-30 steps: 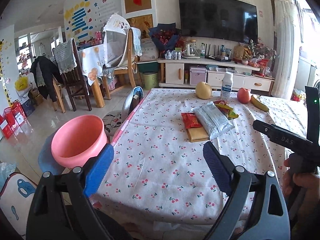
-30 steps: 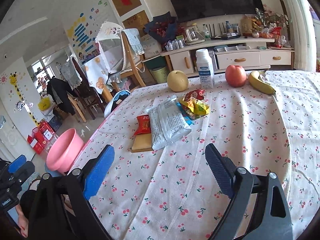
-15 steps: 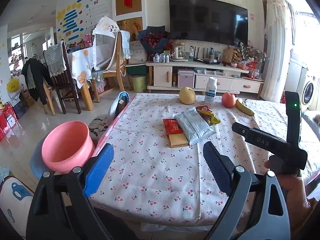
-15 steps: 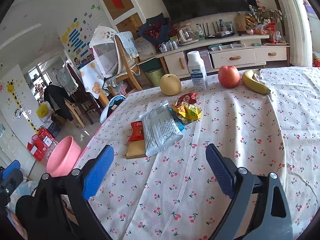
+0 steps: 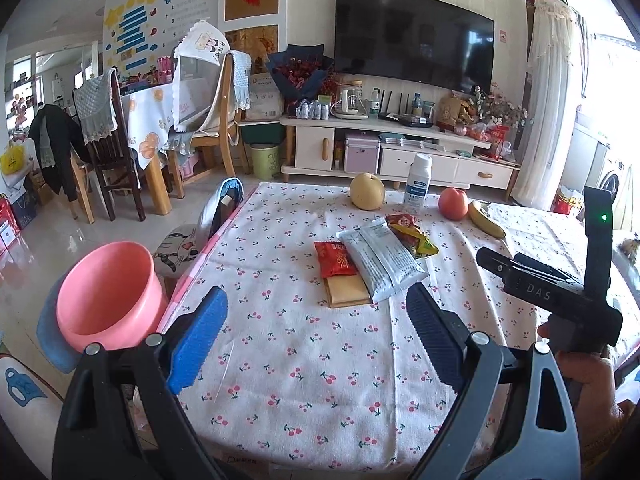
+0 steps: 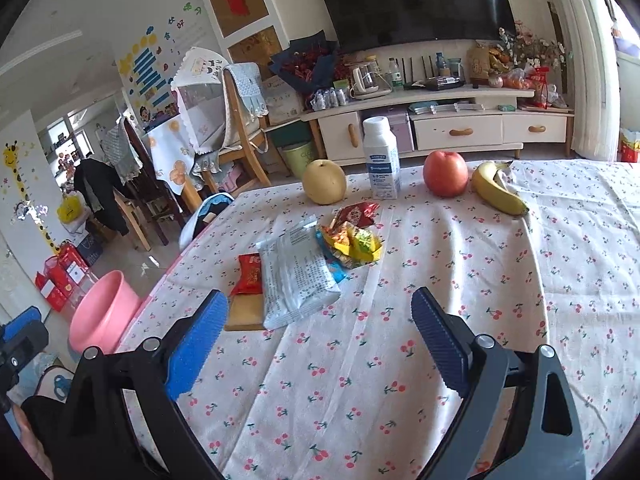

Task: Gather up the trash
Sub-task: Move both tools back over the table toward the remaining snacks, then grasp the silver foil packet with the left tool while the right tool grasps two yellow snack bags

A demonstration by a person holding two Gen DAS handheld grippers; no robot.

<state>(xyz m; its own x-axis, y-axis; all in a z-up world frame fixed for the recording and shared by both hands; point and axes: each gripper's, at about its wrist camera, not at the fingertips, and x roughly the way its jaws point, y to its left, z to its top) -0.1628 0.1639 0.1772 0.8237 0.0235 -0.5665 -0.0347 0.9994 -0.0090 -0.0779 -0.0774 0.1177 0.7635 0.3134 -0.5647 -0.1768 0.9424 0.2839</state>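
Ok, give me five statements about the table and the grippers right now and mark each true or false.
1. Both grippers are open and hold nothing: the left gripper and the right gripper. True.
2. The silver packet lies partly over the tan card. True.
3. The banana lies inside the pink bin. False: it lies on the tablecloth, beside the apple.
4. The white bottle has tipped over. False: it stands upright between the pear and the apple.
5. The pink bin stands off the table's left edge. True.
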